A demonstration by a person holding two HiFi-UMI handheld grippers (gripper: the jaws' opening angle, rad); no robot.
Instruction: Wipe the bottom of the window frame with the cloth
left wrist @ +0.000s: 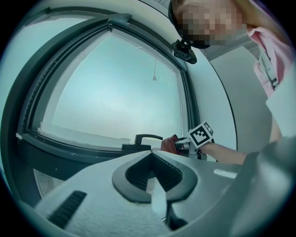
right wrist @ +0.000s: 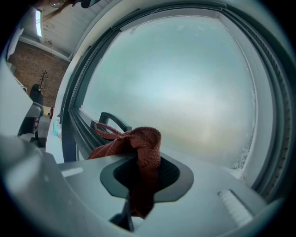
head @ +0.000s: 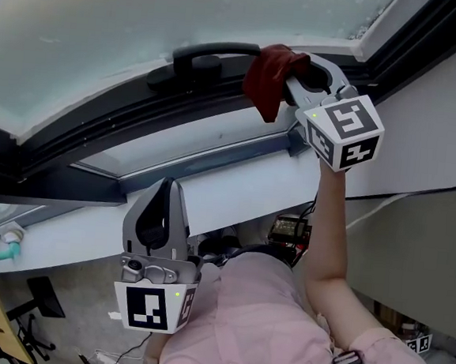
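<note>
Closest in, down by the person's pink shirt [head: 255, 322], the grey left gripper [head: 162, 191] with its black-and-white marker cube is held low and out of the way. Its own view shows its two jaws pressed together at the tips with nothing between them. It has no job right now, and it looks like it is just waiting while the other hand works. Farther up, the person's bare arm [head: 329, 226] reaches high so the grey right gripper [head: 295, 70] can get to the window. Its jaws are pinching the dark red knitted cloth [right wrist: 147, 143] tight in the middle, and the rest of the cloth bunches up past the tips in a soft lump. I think it is held this way so the soft lump, not the hard jaws, rubs the window. In the head view the cloth sits at the bottom bar of the dark grey window frame [head: 98, 126], just beside the black curved window handle [head: 203, 56], on the side nearer the right gripper. It looks like it touches the frame, but I cannot tell how hard it presses. Farthest away is the pale frosted glass pane [head: 107, 24], which fills the frame behind the handle. A long piece of the bottom bar runs on past the handle. I think the cloth will have to go around the handle to reach that part, because the handle sticks out and could catch the loose cloth.
</note>
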